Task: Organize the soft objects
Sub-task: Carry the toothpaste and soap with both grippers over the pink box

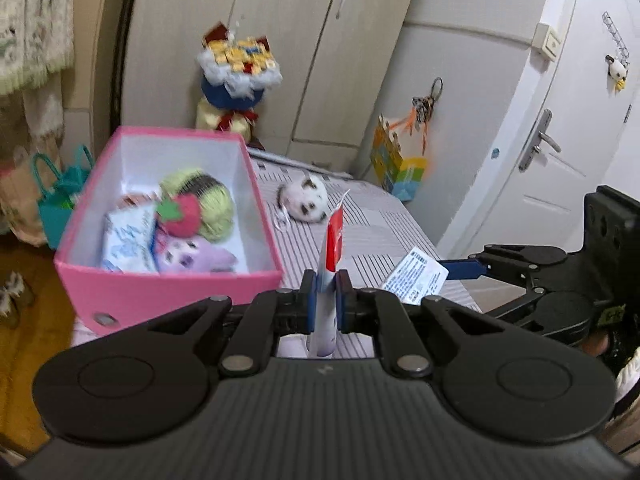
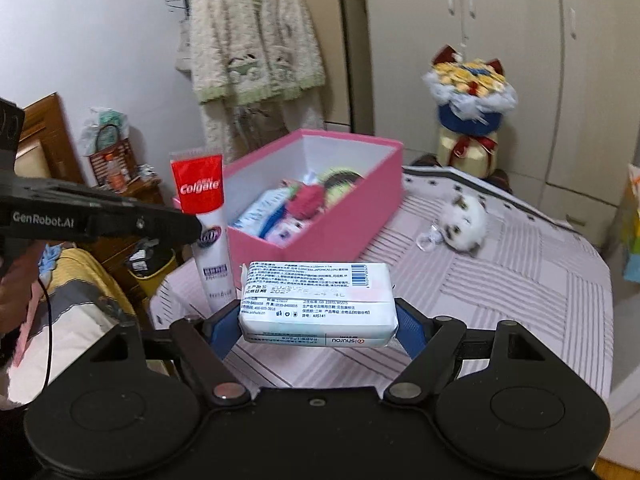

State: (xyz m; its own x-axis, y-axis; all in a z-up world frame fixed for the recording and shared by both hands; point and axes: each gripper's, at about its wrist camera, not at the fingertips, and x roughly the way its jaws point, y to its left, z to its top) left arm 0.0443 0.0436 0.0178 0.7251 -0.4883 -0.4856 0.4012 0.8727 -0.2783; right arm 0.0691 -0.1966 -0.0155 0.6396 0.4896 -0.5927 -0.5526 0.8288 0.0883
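Note:
My left gripper (image 1: pixel 325 294) is shut on a red-and-white toothpaste tube (image 1: pixel 332 264), held upright above the striped table; the right wrist view shows the same tube (image 2: pixel 202 208) pinched at its middle. A white tissue pack (image 2: pixel 318 304) sits crosswise in my right gripper (image 2: pixel 318 326), whose blue pads press its two ends; the left wrist view shows that pack (image 1: pixel 416 276) at the right. The pink box (image 1: pixel 160 280) stands ahead on the left and holds a strawberry plush (image 1: pixel 182 212), a green striped plush, a purple plush and a tissue pack. A white spotted plush (image 1: pixel 306 198) lies on the table beyond.
The striped tablecloth (image 2: pixel 520 280) covers the table, its edge at the right. A bouquet ornament (image 2: pixel 468 108) stands behind the box by the wardrobe. A colourful gift bag (image 1: pixel 400 164) hangs at the far right corner. A bed and a person's hand (image 2: pixel 16 280) are at the left.

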